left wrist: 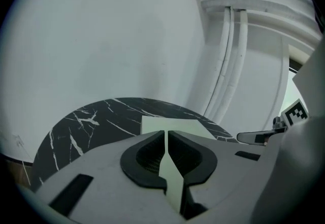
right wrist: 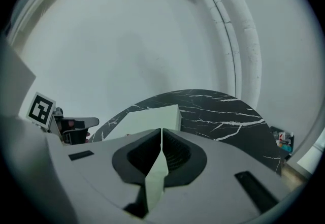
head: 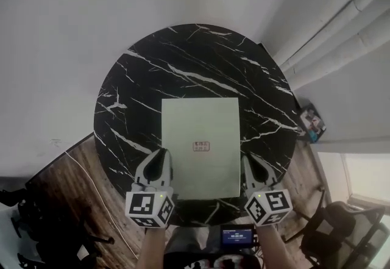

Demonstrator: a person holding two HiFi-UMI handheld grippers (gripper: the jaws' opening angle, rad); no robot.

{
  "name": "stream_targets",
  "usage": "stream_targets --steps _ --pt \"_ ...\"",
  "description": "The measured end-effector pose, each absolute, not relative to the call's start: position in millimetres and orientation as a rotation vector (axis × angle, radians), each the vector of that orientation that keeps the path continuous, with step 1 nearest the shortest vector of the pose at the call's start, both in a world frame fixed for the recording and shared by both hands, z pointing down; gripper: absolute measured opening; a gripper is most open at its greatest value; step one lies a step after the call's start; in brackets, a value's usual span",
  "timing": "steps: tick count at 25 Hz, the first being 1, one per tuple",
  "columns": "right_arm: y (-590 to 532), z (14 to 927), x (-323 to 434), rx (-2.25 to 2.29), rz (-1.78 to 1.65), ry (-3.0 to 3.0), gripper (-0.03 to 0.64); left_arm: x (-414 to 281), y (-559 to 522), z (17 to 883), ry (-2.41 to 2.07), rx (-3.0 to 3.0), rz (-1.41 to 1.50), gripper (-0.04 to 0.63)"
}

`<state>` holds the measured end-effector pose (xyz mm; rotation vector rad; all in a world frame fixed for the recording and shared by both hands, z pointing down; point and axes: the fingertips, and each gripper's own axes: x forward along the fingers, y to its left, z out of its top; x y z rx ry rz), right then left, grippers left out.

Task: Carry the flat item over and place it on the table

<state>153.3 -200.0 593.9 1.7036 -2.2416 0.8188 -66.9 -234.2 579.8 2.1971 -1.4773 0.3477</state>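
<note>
A pale green flat board with a small red label lies over the near half of the round black marble table. My left gripper is clamped on the board's near left edge. My right gripper is clamped on its near right edge. In the left gripper view the board runs as a thin strip between the closed pads of the left gripper. The right gripper view shows the same: the board is pinched by the right gripper. I cannot tell whether the board rests on the marble or hangs just above it.
White pipes run along the wall at the right. A small colourful box lies on the floor by the table's right side. A dark chair stands at the bottom right. A small lit screen is near my body.
</note>
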Motion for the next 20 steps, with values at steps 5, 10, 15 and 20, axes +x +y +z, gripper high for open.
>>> stream_targets --steps 5,10,15,20 --pt "-190 570 158 1.731 0.772 -2.286 0.021 -66 -225 565 -1.486 2.24 0.366 0.014" --pt "-179 548 165 1.807 0.733 -2.292 0.021 -67 -217 547 -1.474 2.298 0.371 0.014" --pt "-163 531 164 1.846 0.667 -2.276 0.021 -67 -208 513 -1.443 2.363 0.265 0.014" --pt "-147 498 158 1.936 0.635 -2.321 0.021 -73 -192 490 -1.416 2.403 0.216 0.012"
